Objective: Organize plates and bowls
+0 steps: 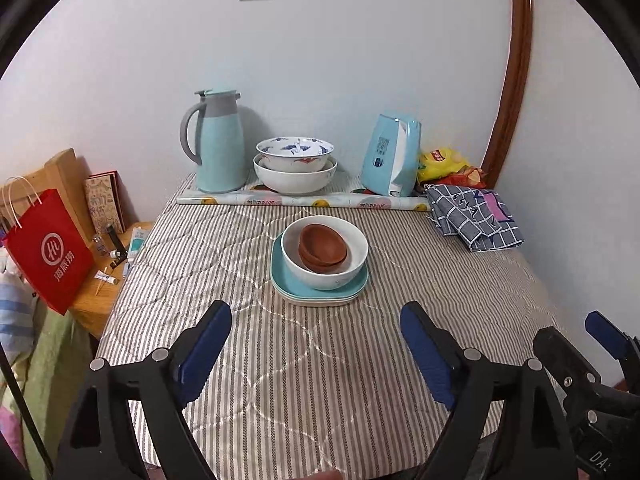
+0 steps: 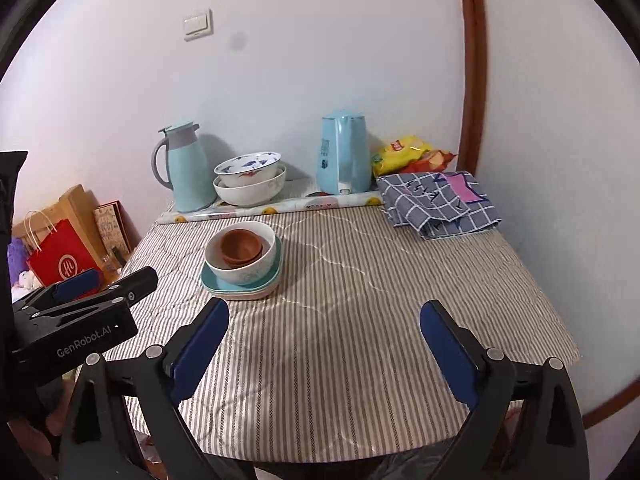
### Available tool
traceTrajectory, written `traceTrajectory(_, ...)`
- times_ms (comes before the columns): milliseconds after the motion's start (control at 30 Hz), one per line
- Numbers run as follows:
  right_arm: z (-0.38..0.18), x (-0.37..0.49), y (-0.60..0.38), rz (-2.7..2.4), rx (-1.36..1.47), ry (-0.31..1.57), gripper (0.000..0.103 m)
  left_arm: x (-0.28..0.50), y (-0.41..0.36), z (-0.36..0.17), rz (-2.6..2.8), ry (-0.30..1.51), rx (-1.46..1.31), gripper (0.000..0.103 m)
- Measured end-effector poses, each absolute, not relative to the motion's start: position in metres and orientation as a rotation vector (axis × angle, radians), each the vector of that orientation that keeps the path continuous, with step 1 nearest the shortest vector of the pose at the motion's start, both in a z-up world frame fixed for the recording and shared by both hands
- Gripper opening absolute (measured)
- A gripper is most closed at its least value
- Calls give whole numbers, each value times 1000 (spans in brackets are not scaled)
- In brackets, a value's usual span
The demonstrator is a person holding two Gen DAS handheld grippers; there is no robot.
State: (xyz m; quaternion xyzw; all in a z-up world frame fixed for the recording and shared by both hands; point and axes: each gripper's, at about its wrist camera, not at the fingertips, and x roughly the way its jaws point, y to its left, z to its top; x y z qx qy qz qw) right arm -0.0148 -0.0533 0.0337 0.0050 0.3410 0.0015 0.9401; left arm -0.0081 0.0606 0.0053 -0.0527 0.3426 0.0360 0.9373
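Observation:
A stack stands mid-table: square teal plates point(image 1: 320, 286) point(image 2: 240, 285) at the bottom, a white bowl point(image 1: 325, 254) point(image 2: 241, 254) on them, and brown bowls point(image 1: 322, 249) point(image 2: 242, 247) nested inside. At the back, a blue-patterned bowl point(image 1: 295, 154) point(image 2: 247, 169) sits inside a larger white bowl point(image 1: 295, 179) point(image 2: 250, 190). My left gripper point(image 1: 316, 320) is open and empty, in front of the stack. My right gripper point(image 2: 324, 320) is open and empty, to the right of the stack. The left gripper point(image 2: 88, 304) also shows at the left edge of the right wrist view.
A striped cloth covers the table point(image 1: 320, 380). At the back stand a teal thermos point(image 1: 218, 140), a blue kettle point(image 1: 392, 156), a rolled printed sheet point(image 1: 304, 201), snack bags point(image 1: 444, 164) and a folded checked cloth point(image 1: 472, 216). A red bag point(image 1: 48, 252) stands left of the table.

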Motion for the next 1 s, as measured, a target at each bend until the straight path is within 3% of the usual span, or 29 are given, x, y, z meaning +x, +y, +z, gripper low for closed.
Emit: traceTrajectory(1000, 32, -35, -54, -11, 2, 694, 95, -26, 57, 3, 67, 697, -114, 86)
